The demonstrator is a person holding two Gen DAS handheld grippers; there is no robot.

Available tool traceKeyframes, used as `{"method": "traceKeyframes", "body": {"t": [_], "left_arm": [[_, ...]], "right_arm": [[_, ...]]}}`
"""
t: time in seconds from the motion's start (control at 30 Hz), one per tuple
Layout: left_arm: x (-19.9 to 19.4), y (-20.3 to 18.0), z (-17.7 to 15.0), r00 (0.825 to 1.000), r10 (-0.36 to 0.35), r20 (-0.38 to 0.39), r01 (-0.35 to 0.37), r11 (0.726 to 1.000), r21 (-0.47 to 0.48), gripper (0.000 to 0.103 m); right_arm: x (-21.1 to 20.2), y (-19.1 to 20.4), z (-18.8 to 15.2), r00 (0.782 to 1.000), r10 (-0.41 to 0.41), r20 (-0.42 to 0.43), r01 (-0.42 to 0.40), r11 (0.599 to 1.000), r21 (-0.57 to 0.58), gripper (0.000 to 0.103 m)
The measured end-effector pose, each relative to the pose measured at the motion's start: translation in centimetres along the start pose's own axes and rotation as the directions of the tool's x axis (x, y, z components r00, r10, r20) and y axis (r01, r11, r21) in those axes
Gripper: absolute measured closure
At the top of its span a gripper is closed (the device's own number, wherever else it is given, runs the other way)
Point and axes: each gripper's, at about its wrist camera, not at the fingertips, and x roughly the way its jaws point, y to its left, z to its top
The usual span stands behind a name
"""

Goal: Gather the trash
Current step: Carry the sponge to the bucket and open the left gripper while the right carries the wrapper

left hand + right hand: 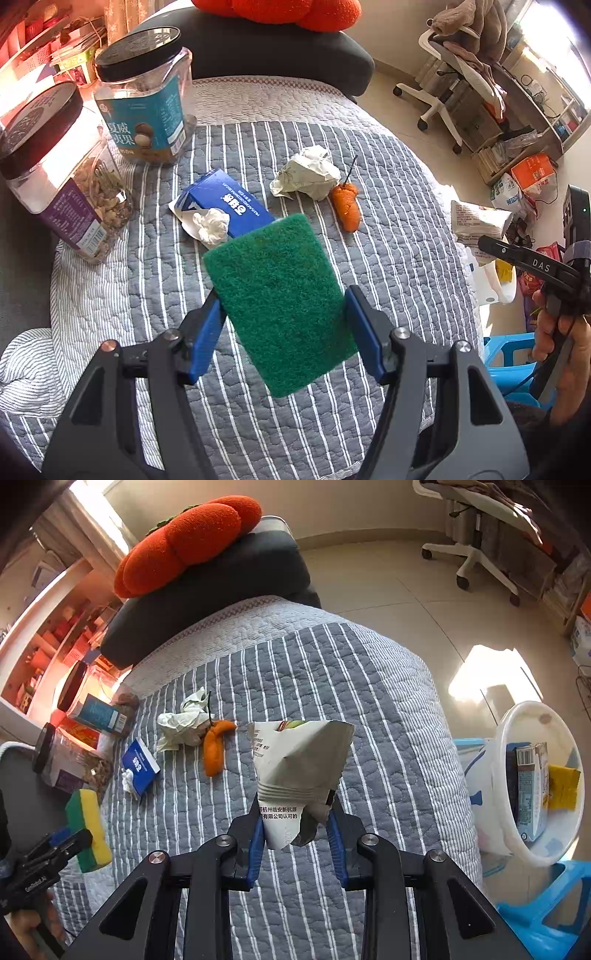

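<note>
My left gripper [283, 295] is shut on a green and yellow sponge [280, 302], held up above the striped quilt [388, 295]. My right gripper [295, 812] is shut on the crumpled bottom of a white snack wrapper [303, 760], lifted off the quilt. On the quilt lie a blue carton [229, 206] with a white tissue [212, 225] against it, a crumpled paper ball [310, 173] and an orange scrap [347, 206]. In the right wrist view the left gripper [79, 834] and its sponge [88, 830] show at lower left.
Two black-lidded jars [147, 99] [55, 173] stand at the quilt's left edge. A white bucket [532, 709] holding a carton and a yellow sponge sits on a blue stool [546, 915] off the quilt's right side. A red cushion [184, 542] tops a dark seat behind.
</note>
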Motion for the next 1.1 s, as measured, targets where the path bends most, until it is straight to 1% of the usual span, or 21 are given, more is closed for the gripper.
{"method": "traceKeyframes", "body": {"t": [0.1,0.3,0.47,0.63,0.73,0.83,1.0,1.1], "left_arm": [[0.6,-2.0,0.3,1.0,-0.023,-0.003,0.023,1.0,0.019,0.037],[1.4,-6.6,0.3,0.999,-0.051,0.001,0.051,0.995,0.087,0.037],[1.9,-10.9,-0.2,0.996,-0.089,-0.003,0.089,0.982,0.164,0.037],[3.1,-16.2,-0.5,0.993,-0.116,-0.027,0.119,0.958,0.262,0.037],[4.2,-19.5,-0.5,0.991,-0.129,-0.047,0.137,0.942,0.305,0.037],[5.3,-23.1,-0.4,0.986,-0.15,-0.068,0.164,0.924,0.345,0.037],[7.2,-29.3,0.0,0.974,-0.202,-0.104,0.227,0.893,0.388,0.037],[8.3,-32.4,0.4,0.973,-0.206,-0.103,0.23,0.878,0.42,0.037]], "right_arm": [[-1.7,-2.6,-0.3,1.0,-0.018,0.016,0.017,0.999,0.034,0.072],[-4.7,-7.3,-0.9,0.998,-0.044,0.045,0.04,0.995,0.095,0.072],[-7.3,-11.7,-1.7,0.995,-0.075,0.071,0.063,0.985,0.16,0.071],[-9.8,-16.8,-2.8,0.988,-0.13,0.089,0.105,0.966,0.237,0.071],[-10.9,-19.9,-3.5,0.983,-0.158,0.092,0.125,0.948,0.294,0.071],[-11.8,-22.6,-4.3,0.982,-0.166,0.092,0.125,0.931,0.342,0.071],[-13.1,-25.8,-5.4,0.977,-0.191,0.091,0.144,0.914,0.379,0.071],[-13.2,-27.0,-6.0,0.978,-0.195,0.077,0.151,0.909,0.388,0.071]]}}
